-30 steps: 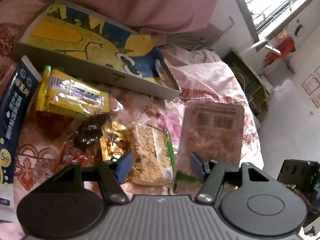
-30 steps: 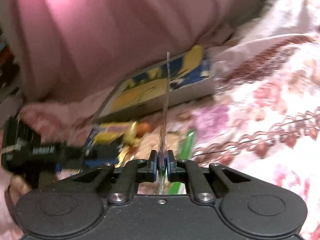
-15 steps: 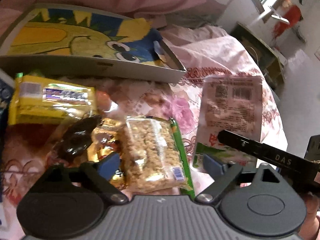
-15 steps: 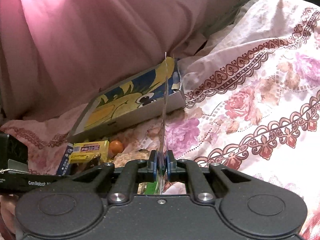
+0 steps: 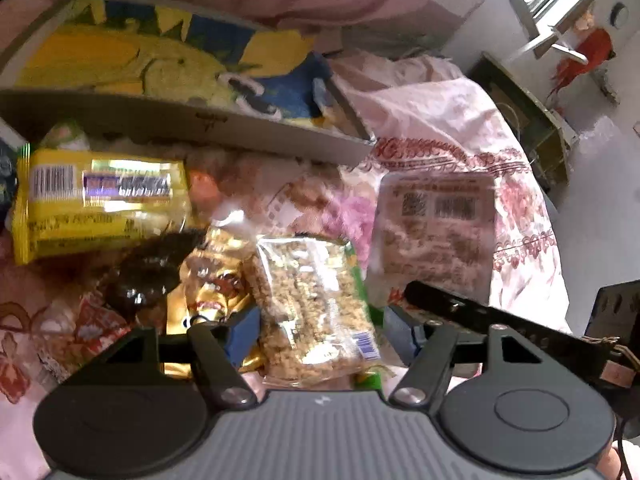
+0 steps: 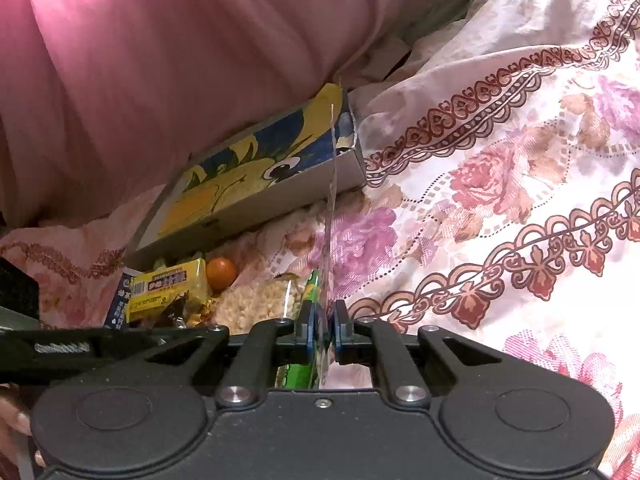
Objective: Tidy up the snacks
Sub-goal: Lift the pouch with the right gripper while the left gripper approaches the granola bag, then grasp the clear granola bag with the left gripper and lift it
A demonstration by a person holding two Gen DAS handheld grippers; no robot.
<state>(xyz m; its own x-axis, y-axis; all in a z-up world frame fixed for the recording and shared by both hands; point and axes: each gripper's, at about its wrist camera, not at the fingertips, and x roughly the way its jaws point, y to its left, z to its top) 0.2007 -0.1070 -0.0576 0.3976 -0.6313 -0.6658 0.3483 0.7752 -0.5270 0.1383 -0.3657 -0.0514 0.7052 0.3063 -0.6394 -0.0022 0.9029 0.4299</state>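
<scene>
1. Right now the left tongs are closing round the clear bag of grain bars. The bag sits between the blue pads, but I can't tell if they press on it yet.
2. The right tongs are pressed together on the edge of a flat pouch. Seen from the left cam, that pouch hangs just ahead & to the right of the left tongs, barcode side facing the cam.
3. Step in hand, as I read it: pick up the grain bag while the pouch is held, both prob. bound for the yellow-and-blue box lying straight ahead beyond the pile.
4. Next move calls for a firm pinch across the bag's width, then a lift clear of the gold wrapper touching its left side, w/o dragging neighbours.
5. The bag's long axis runs away from the left tongs toward the box, tilted a bit left; its near end lies at the tongs' base.
6. The pouch stands edge-on in the right tongs, long axis pointing up & forward.
7. Left of the left tongs: yellow packet, dark wrapped sweet. All rest on a flowered sheet.
</scene>
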